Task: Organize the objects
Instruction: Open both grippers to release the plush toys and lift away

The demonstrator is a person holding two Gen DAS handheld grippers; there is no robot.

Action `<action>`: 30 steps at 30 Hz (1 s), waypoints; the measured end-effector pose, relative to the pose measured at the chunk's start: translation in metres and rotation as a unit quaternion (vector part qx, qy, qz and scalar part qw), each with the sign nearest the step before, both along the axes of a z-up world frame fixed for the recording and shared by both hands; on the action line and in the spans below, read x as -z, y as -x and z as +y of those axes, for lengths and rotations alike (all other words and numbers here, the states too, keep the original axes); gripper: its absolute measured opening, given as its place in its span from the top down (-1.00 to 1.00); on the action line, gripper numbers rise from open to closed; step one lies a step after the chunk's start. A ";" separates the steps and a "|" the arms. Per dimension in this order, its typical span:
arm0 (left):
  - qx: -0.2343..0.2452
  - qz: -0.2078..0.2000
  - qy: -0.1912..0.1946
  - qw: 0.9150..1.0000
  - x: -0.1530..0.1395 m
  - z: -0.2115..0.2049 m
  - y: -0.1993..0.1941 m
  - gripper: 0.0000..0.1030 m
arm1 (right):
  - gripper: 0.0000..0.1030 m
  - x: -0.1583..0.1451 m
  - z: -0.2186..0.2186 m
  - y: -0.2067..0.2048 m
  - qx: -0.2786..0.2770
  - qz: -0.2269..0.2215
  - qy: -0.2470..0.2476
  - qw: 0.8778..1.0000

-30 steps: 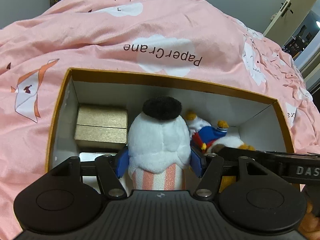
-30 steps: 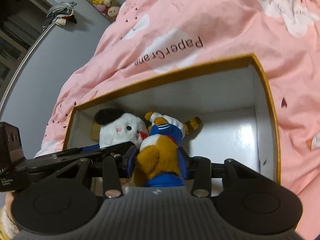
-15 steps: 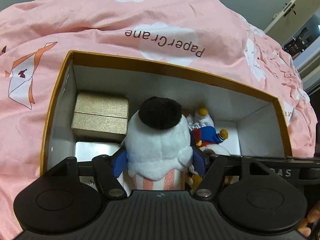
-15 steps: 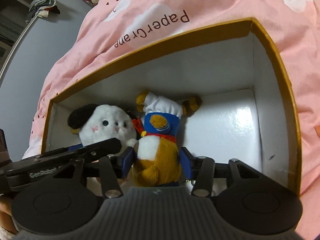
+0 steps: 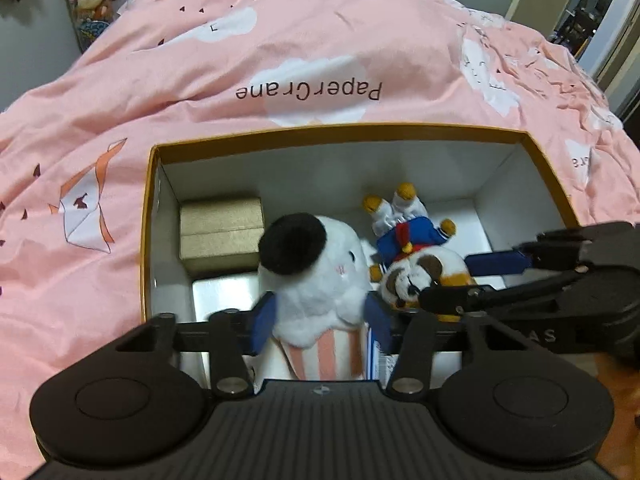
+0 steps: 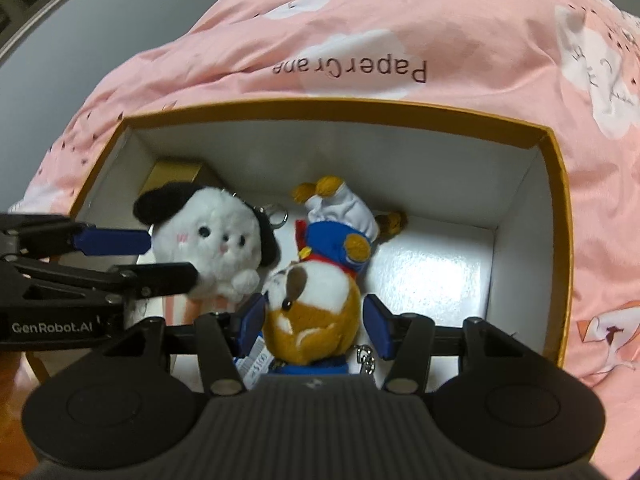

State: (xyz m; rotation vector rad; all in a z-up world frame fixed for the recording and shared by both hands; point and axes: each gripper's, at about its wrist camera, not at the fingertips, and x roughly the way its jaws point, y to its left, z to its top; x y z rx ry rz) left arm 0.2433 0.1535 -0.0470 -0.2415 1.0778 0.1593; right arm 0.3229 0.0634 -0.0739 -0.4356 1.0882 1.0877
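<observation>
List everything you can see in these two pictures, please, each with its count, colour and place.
bedspread: one, pink with white clouds, under the box
box: one, orange rim, white inside, open, on the bedspread
small box: one, gold, far left corner inside the box
plush dog: one, white with black ears, inside the box, left
plush in sailor suit: one, brown and white, blue top, head towards the camera, beside the dog
key ring: one, metal, between the plushes
left gripper: black, blue pads, just closed on the plush dog
right gripper: same colours, jaws just opening around the sailor plush
</observation>
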 end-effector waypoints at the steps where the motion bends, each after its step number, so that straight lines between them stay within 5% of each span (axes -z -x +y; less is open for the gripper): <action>1: 0.001 0.000 0.006 1.000 0.001 0.000 0.001 0.11 | -0.06 0.000 0.001 0.002 -0.007 -0.007 0.005 1.000; 18: 0.022 -0.048 0.027 0.998 0.012 0.016 -0.014 0.40 | 0.14 0.005 0.015 0.002 -0.084 -0.038 0.002 0.996; 27: 0.072 -0.011 -0.074 0.995 0.012 -0.001 -0.016 0.64 | 0.17 0.005 0.022 0.005 -0.076 -0.017 -0.010 0.997; 30: 0.054 -0.020 -0.051 0.997 0.013 0.005 -0.012 0.64 | 0.16 0.009 0.024 0.001 -0.061 -0.003 -0.007 0.998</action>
